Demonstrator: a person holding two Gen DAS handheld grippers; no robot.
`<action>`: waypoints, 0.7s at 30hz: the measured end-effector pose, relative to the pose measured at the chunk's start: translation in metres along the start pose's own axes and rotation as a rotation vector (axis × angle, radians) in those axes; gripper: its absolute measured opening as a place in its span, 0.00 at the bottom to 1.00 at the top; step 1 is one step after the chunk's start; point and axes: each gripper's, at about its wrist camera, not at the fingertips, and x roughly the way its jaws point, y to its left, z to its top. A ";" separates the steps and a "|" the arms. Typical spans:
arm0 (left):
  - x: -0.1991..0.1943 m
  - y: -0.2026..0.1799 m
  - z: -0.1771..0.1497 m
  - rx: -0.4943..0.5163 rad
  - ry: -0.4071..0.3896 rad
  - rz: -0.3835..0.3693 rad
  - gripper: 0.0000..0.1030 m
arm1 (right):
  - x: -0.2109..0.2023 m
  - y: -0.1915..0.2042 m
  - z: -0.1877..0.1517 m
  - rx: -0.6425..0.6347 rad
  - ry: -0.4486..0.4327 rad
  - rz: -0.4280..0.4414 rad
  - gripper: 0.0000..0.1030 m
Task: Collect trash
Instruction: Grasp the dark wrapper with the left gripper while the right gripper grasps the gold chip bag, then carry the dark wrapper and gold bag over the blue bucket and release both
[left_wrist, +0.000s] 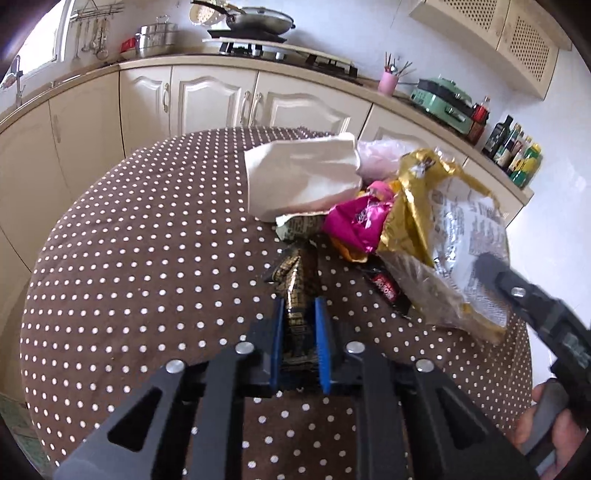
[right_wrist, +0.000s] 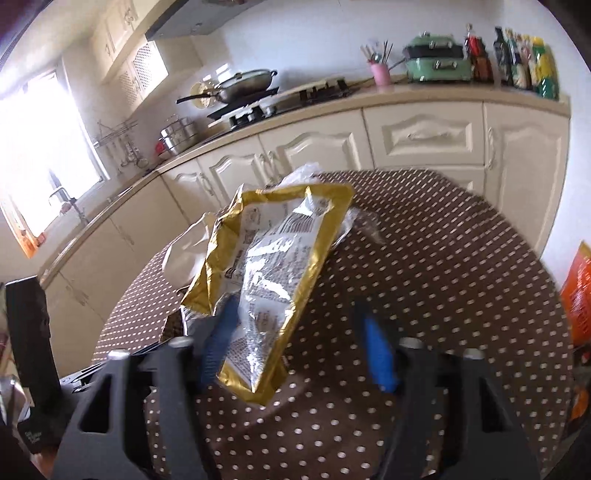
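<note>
Covering the round worktop (left_wrist: 129, 258) was a brown dotted cloth, with the trash heaped on its far right part. The gold wrapper (right_wrist: 273, 266), the biggest piece, lay between the wide open right tongs (right_wrist: 299, 343), its long axis running away from them, seemingly touching only their left finger. The left tongs (left_wrist: 300, 332) were closed on a dark wrapper (left_wrist: 297, 284), nearer to me.

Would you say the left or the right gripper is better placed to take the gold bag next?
Probably the right gripper: its jaws are open with the gold bag between them, while the left gripper is shut on a dark wrapper.
</note>
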 end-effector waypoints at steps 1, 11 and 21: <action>-0.005 0.001 -0.001 0.001 -0.017 -0.006 0.13 | 0.002 -0.001 0.000 0.009 0.015 0.028 0.25; -0.077 0.019 -0.018 -0.035 -0.121 -0.052 0.12 | -0.054 0.034 -0.008 -0.078 -0.098 0.058 0.00; -0.167 0.085 -0.051 -0.092 -0.244 0.016 0.12 | -0.080 0.139 -0.032 -0.259 -0.127 0.170 0.00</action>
